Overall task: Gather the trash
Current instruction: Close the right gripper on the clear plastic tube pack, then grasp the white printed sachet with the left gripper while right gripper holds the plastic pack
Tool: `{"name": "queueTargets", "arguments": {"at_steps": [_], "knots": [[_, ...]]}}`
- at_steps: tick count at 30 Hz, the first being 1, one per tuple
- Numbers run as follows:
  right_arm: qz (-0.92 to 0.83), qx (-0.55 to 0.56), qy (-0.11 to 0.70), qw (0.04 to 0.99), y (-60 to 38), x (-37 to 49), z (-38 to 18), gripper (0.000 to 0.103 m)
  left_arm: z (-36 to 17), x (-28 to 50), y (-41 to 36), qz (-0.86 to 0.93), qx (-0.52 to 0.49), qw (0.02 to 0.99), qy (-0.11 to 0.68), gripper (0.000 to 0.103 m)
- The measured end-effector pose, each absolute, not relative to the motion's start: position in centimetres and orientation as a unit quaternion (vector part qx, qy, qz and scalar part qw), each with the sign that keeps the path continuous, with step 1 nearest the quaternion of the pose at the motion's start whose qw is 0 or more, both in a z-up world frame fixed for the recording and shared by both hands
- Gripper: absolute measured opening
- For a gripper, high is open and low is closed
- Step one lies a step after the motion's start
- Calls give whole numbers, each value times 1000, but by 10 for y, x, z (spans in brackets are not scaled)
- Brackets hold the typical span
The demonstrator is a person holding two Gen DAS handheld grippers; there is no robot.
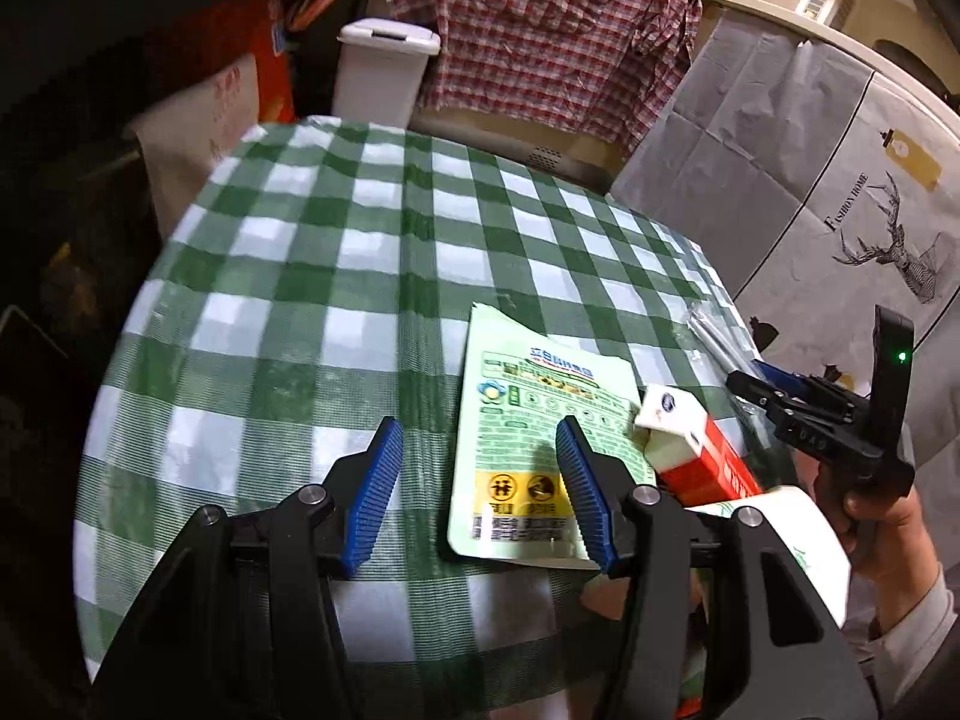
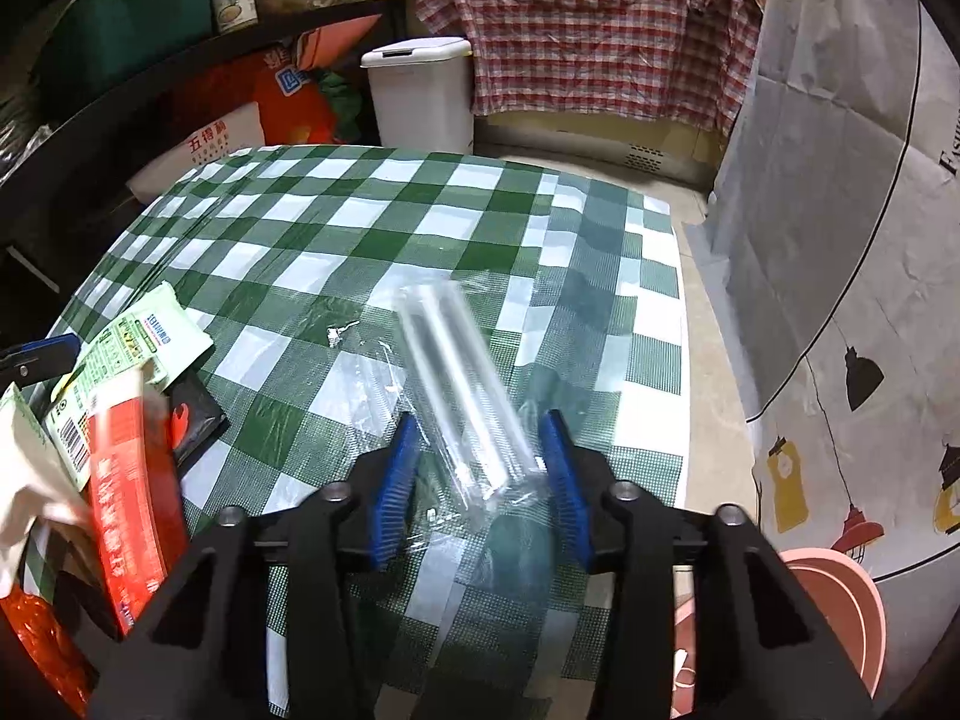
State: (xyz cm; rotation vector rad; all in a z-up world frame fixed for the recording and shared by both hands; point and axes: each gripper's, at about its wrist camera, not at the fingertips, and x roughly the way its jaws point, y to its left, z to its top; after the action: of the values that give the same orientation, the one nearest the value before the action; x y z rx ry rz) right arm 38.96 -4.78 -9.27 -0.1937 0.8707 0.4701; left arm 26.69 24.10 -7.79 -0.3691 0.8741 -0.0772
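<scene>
Both claws poised over litter on the checked desk [image 1: 336, 252]

Left claw [image 1: 474, 483] stands apart over the green pouch's [image 1: 528, 420] edge. Right claw [image 2: 483, 480] brackets the clear plastic sleeve [image 2: 462, 384]; blur hides whether the pads touch it. The slippery film may slide out. The red-and-white carton [image 1: 696, 450] is partly cut off.

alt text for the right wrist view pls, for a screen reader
The right tongs straddle a clear plastic wrapper on the green checked tablecloth, blue pads close beside it. A green pouch and red carton lie at left; a white lidded bin stands beyond the table.
</scene>
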Motion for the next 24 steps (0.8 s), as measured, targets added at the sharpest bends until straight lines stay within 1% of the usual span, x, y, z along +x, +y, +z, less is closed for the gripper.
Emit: {"name": "queueTargets", "arguments": {"at_steps": [1,3,4,5,6,9,15,20,21,22,24], "knots": [[227,-93,416,875,-49,390,-92,34,-79,267,240,-41,-181,887,422,53],[229,-94,414,876,-49,388,-92,23,-81,269,240,-49,-192,882,427,53],[228,-94,413,877,-50,388,-92,20,-82,269,240,-49,-194,882,427,53],[226,-94,412,878,-51,388,-91,14,-81,269,241,-45,-193,883,426,54],[225,-93,412,878,-52,389,-91,11,-81,268,242,-38,-189,886,423,54],[225,-89,409,880,-56,389,-89,9,-81,268,244,-36,-190,886,422,54],[224,-84,401,885,-65,385,-82,8,-76,265,247,-19,-189,894,407,53],[224,-68,390,890,-73,382,-73,8,-87,268,239,-33,-175,883,434,52],[225,-62,388,892,-75,381,-70,8,-87,268,237,-36,-169,885,432,50],[226,-55,386,893,-77,380,-68,8,-86,268,235,-41,-171,884,433,44],[229,-46,381,895,-79,378,-63,8,-84,267,234,-43,-172,885,430,41]]}}
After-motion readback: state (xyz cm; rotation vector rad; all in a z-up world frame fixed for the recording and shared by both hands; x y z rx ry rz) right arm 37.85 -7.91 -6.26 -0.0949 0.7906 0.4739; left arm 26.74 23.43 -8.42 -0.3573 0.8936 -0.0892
